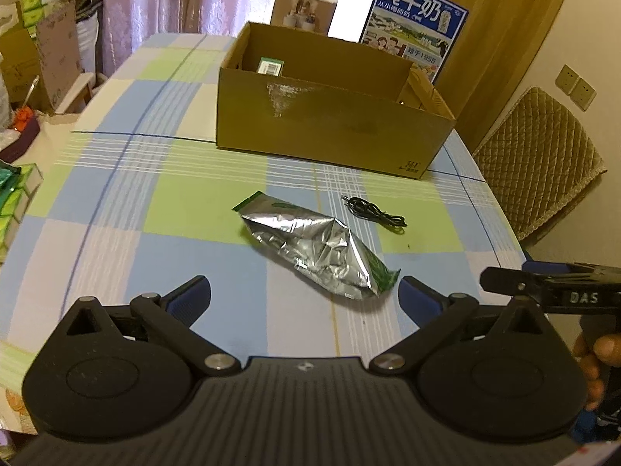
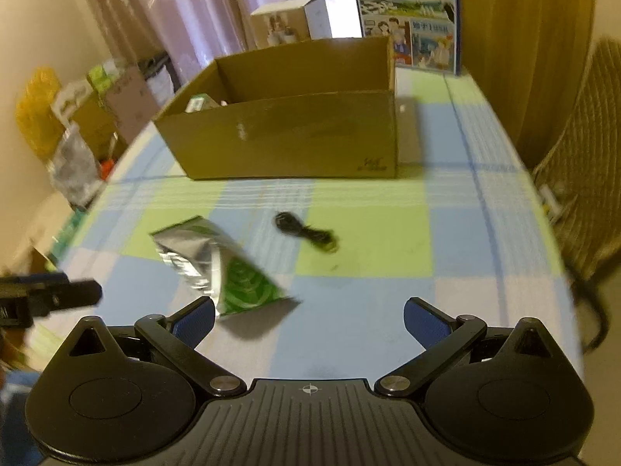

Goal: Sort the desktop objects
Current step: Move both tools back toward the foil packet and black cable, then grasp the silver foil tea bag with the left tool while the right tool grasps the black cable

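A crumpled silver foil bag with green print lies on the checked tablecloth, just ahead of my open, empty left gripper. A coiled black cable lies beyond the bag to the right. An open cardboard box stands farther back with a small green package inside. In the right wrist view the bag lies ahead and left of my open, empty right gripper, the cable straight ahead, the box behind. That view is motion-blurred.
A blue milk carton box and a small white box stand behind the cardboard box. A quilted chair is at the table's right edge. Cartons and clutter sit off the left edge. The right gripper's body shows at right.
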The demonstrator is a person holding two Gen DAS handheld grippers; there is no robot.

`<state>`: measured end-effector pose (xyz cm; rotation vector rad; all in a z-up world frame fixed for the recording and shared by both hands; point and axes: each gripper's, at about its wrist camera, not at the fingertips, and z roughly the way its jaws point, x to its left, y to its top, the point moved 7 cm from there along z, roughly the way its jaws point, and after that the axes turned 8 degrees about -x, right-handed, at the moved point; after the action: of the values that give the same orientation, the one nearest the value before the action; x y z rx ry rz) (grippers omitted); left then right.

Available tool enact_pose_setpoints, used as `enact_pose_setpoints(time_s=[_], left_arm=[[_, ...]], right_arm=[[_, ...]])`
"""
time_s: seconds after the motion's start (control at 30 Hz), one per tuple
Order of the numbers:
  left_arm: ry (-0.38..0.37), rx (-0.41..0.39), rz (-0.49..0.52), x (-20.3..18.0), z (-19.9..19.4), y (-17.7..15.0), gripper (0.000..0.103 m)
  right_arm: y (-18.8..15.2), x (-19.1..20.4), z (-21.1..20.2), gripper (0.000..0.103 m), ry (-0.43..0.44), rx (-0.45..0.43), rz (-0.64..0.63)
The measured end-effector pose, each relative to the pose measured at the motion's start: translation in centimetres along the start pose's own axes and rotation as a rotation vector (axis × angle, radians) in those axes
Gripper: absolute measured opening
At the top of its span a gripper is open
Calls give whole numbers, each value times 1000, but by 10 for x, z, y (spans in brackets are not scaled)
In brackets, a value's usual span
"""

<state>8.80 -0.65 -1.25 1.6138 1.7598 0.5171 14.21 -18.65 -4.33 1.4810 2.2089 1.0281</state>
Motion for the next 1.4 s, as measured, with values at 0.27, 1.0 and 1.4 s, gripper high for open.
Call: enact_pose_setpoints(time_s=[0.27, 1.0, 1.4], left_arm=[[-22, 82, -79, -7, 74, 2, 101], [-87, 253, 6, 0, 166, 1, 83], [-14, 147, 59, 21, 157, 29, 89]], right_arm=[[3, -36, 49, 101, -21, 74, -92], [25, -26, 131, 101, 50, 96, -221], [28, 8, 161, 88, 139, 144, -390]])
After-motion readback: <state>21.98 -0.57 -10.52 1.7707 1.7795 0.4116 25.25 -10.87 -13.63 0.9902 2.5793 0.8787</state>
